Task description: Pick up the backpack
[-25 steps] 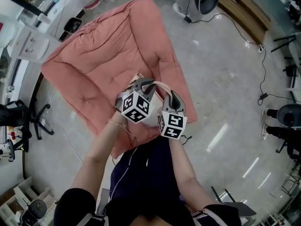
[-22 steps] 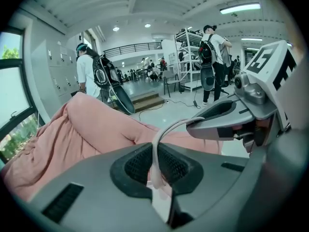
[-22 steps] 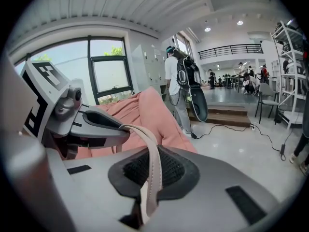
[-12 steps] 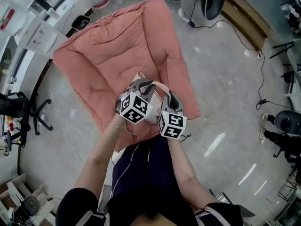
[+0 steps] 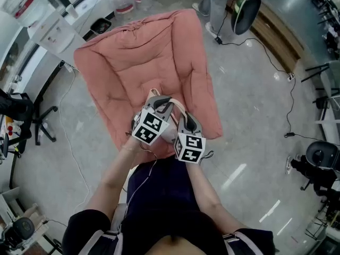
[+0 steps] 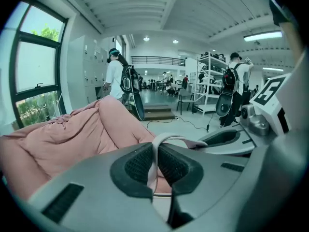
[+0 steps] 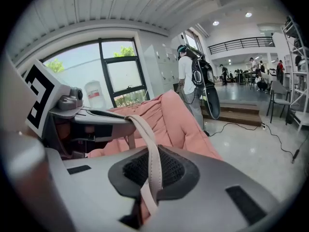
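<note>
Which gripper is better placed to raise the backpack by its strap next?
Right, only slightly. Both are shut on the pink strap, but the right gripper holds it broad and flat between its pads; the left gripper's section shows thin, edge-on.

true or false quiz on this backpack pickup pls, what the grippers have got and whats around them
1. The left gripper is shut on a pink strap. True.
2. The right gripper is open and empty. False: it is shut on the pink strap too.
3. A pink quilt lies spread on the floor. True.
4. The two grippers are at opposite ends of the quilt. False: they are side by side, at its near edge.
5. Nobody else is in the room. False: a person stands beyond the quilt.
</note>
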